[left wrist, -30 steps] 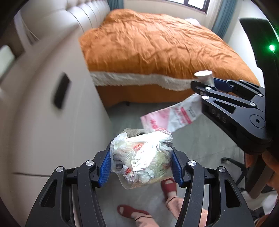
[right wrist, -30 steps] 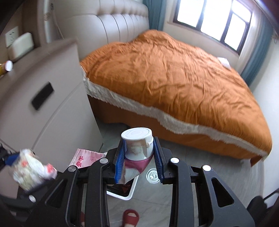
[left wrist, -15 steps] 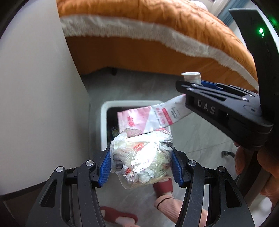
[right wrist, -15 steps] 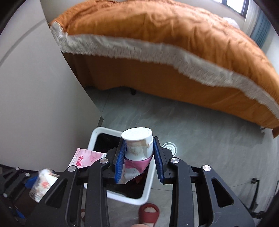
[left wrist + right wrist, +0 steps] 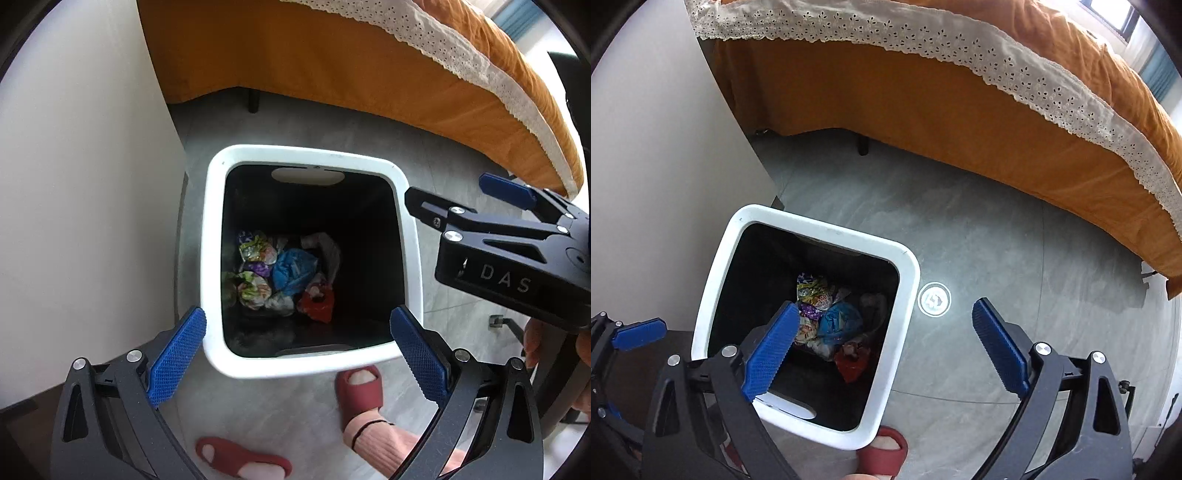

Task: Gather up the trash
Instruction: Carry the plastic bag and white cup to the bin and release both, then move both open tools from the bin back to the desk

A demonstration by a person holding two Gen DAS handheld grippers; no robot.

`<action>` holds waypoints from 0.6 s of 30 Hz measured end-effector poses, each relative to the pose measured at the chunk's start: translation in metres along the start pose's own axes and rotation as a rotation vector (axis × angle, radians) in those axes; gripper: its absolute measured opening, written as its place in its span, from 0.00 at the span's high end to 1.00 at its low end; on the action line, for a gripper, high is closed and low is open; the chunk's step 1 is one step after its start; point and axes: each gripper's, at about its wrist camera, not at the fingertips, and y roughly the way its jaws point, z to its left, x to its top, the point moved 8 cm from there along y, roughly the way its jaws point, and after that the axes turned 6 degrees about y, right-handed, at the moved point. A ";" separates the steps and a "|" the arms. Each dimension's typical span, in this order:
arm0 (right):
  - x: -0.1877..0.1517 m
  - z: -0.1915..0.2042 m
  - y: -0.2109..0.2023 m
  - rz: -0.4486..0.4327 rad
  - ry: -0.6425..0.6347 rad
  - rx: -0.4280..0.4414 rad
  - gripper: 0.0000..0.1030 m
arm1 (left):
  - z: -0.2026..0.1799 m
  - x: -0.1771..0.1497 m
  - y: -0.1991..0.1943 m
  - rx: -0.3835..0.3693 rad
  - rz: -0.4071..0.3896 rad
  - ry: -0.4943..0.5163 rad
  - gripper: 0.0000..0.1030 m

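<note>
Both grippers hang over the white bin (image 5: 408, 236) on the grey floor (image 5: 1015, 251). The left gripper (image 5: 297, 350) and the right gripper (image 5: 882, 343) are opening, fingers wide, nothing between them. The crumpled trash (image 5: 284, 275) lies at the bin's bottom, toward its left wall.

Left tongs (image 5: 297, 356) opening, empty, over white bin (image 5: 314, 369); crumpled trash (image 5: 284, 277) inside.

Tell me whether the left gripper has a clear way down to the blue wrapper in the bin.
Probably yes. The left gripper, jaws opening and empty, hangs over the open white bin; no lid or object blocks the blue wrapper. It lies deep at the bottom among other trash, so the walls may crowd it.
</note>
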 end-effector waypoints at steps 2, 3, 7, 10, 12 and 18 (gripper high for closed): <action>0.002 0.003 -0.006 -0.003 -0.009 -0.002 0.09 | 0.001 0.001 -0.004 0.004 0.002 0.008 0.05; 0.003 0.003 -0.007 -0.009 -0.012 -0.001 0.08 | 0.001 0.001 -0.009 0.009 0.002 0.011 0.05; 0.016 0.002 -0.025 -0.031 -0.015 -0.001 0.07 | -0.005 0.009 -0.028 0.010 -0.008 0.013 0.05; 0.024 0.000 -0.047 -0.047 -0.003 -0.005 0.06 | -0.009 0.013 -0.049 0.009 -0.020 0.014 0.05; 0.028 -0.001 -0.060 -0.053 0.003 -0.003 0.05 | -0.014 0.017 -0.064 0.008 -0.027 0.012 0.05; 0.038 -0.004 -0.116 -0.081 0.023 -0.012 0.05 | -0.025 0.025 -0.125 0.002 -0.071 -0.007 0.05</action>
